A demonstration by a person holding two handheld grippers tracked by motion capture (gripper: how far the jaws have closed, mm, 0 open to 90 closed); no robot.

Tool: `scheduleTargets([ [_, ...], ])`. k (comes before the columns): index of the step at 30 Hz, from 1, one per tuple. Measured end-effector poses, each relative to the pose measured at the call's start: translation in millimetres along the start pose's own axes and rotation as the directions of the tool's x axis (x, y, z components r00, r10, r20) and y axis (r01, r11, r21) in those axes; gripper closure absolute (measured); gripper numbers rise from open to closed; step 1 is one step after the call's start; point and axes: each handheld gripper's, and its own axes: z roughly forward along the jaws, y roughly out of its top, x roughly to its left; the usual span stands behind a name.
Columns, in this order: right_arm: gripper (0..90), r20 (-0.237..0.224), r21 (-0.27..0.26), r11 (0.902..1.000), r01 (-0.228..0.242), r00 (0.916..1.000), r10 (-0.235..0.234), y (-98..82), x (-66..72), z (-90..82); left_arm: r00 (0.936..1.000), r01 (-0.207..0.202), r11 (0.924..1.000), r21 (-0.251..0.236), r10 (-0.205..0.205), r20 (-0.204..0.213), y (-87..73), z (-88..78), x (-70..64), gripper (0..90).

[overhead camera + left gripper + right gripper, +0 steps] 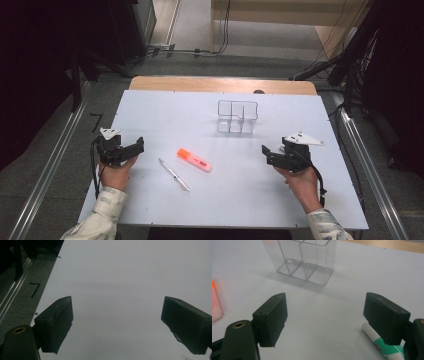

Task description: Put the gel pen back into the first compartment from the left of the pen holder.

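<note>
My right gripper [325,317], jaws spread and empty, hovers near the clear plastic compartment organizer [305,261]; possibly a white-green tube [384,345] lies beneath.

Two black handheld grippers: left gripper [131,148], right gripper [267,153], each topped by a pale grey three-cornered plate with small dark holes. Blocky matte black jaws, brass-ringed screw hole near the base. Black cables trailing back. Light patterned sleeves [105,212] at both wrists.

Dim, flat overhead light on a pale table [150,110], dark surroundings, soft grain, blurred near edges.
</note>
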Motion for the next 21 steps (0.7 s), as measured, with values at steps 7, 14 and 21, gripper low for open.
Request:
scheduleTargets([
  [7, 18.8, -0.036, 0.008, 1.0000, 0.002, 0.9993, -0.002, 6.7, 17.0, 10.9, 0.9999, 0.001, 1.0000, 0.004, -0.001, -0.014, 0.4, 2.5, 0.8, 10.9],
  [14, 19.3, -0.069, 0.012, 0.9996, 0.026, 0.9973, -0.026, 13.9, 38.0, 20.7, 1.0000, 0.001, 1.0000, 0.005, -0.001, -0.010, 0.0, 2.7, 0.9, 10.9],
  [21, 19.4, -0.112, 0.022, 0.9982, 0.056, 0.9923, -0.054, 18.6, 65.9, 33.8, 0.9999, 0.003, 1.0000, 0.007, -0.003, -0.011, 0.2, 3.3, 1.7, 10.9],
])
